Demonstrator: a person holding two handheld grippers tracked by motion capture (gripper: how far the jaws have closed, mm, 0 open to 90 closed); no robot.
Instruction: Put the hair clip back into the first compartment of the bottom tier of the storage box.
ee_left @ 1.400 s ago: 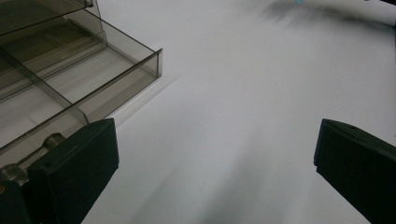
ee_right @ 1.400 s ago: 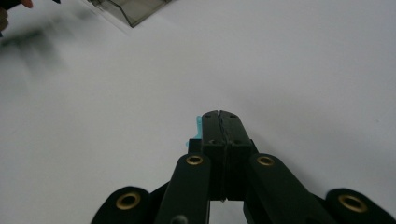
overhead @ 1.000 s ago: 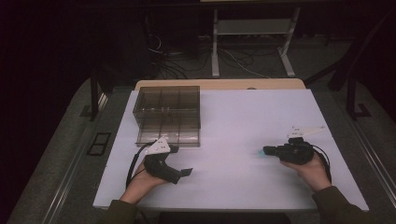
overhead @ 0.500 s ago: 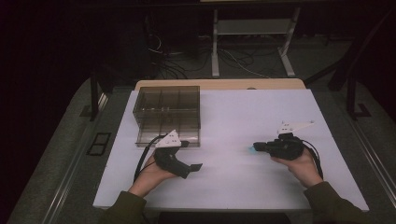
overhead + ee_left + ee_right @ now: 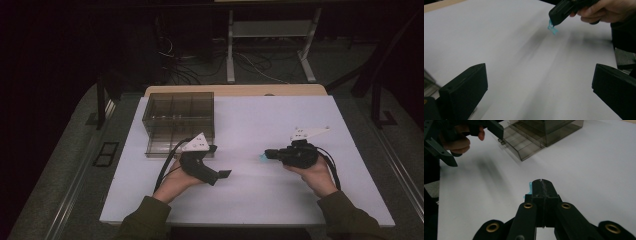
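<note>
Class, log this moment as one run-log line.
left gripper: open, empty | right gripper: shut on small blue piece | smoky compartment box: on table, untouched

You have a white table top (image 5: 250, 125) in front of you, edged at its far side by a pale wooden strip (image 5: 235, 90). On it stands a smoky, see-through grey-brown compartment box (image 5: 178, 122), its dividers a darker tint of the same. Your left gripper (image 5: 222, 170) is black, topped by a light grey three-cornered plate (image 5: 196, 144); your right gripper (image 5: 268, 154) is black too, with the same pale plate (image 5: 309, 133) and brass-coloured rivets (image 5: 528, 205) on its arms. The small piece (image 5: 552, 27) pinched in its jaws is translucent turquoise. Your sleeves (image 5: 145, 220) are olive green. Floor and surroundings look dark grey to black.
</note>
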